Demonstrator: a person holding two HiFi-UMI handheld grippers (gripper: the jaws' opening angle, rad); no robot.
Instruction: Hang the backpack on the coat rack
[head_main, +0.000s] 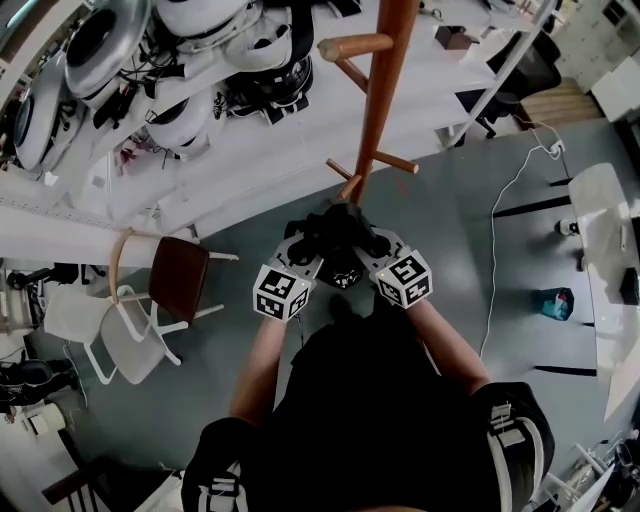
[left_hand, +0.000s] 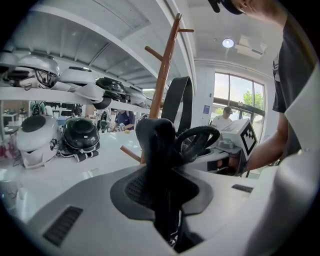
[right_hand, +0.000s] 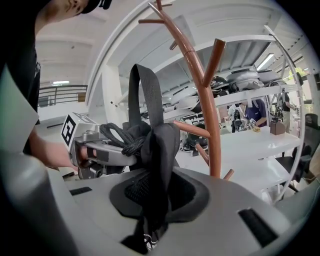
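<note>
- Black backpack fabric fills the gap right in front of my left gripper. Jaws are narrow, clamped on a fold at the bag's top.
- Right gripper view shows the same: my right gripper has its jaws narrow, pinching another black fold. A webbing strap stands up above it.
- Head view: both grippers meet mid-frame, side by side, with the bag top bunched between their tips. The rest of the bag is lost against my dark shirt, so I can't tell how it hangs.
- Coat rack pole sits just above the grippers in the frame. Its lower pegs are near the bag top; I can't tell if they touch.
- Handle loop lies between the two grippers, on no peg.
- Step, my read: approach. The bag is held at the rack, not yet hung.
- Next move likely calls for raising the bag so the loop or strap clears a peg tip, sliding it toward the pole, lowering until the peg takes the weight, then letting go.
- The slanted upper peg looks the safer catch. The short lower pegs may let the strap slip.
</note>
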